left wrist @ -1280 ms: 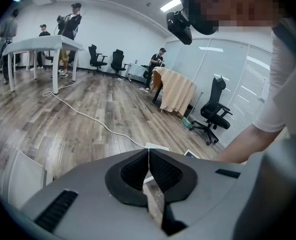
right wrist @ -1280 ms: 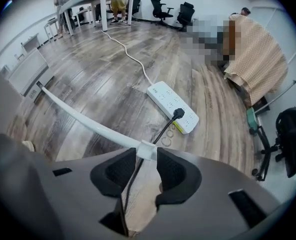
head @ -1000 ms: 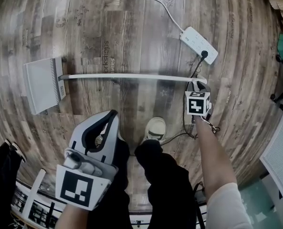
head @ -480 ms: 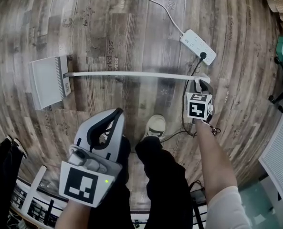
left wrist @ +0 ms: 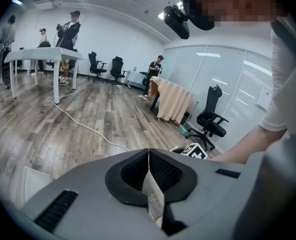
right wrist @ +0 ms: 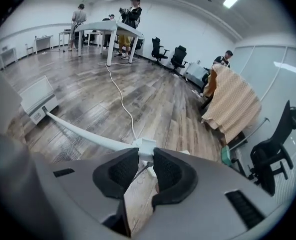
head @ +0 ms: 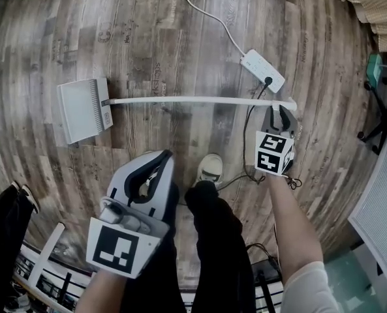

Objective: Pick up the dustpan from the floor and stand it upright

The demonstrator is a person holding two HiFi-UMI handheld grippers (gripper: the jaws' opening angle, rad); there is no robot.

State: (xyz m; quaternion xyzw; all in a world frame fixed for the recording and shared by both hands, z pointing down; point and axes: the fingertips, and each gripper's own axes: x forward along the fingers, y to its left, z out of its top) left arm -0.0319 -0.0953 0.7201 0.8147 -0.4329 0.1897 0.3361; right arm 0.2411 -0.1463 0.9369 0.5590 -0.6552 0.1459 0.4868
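The white dustpan (head: 82, 111) has its pan on the wood floor at the left, and its long white handle (head: 193, 100) runs right. My right gripper (head: 283, 113) is shut on the handle's far end, which is off the floor. In the right gripper view the handle (right wrist: 88, 134) slopes down from my right gripper (right wrist: 145, 151) to the pan (right wrist: 38, 99). My left gripper (head: 162, 156) hangs over the person's legs, shut with nothing in it. In the left gripper view the left gripper (left wrist: 148, 151) shows its pads pressed together, and a corner of the pan (left wrist: 35, 176) shows.
A white power strip (head: 263, 72) and its cable lie just beyond the handle. The person's shoe (head: 211, 170) is below it. Office chairs (right wrist: 270, 159), a cloth-draped chair (right wrist: 232, 104), a table (right wrist: 108, 31) and several people stand further off.
My right gripper has risen with the handle's end in it, and the pan has slid to the right on the floor. My left gripper has also come up, still shut.
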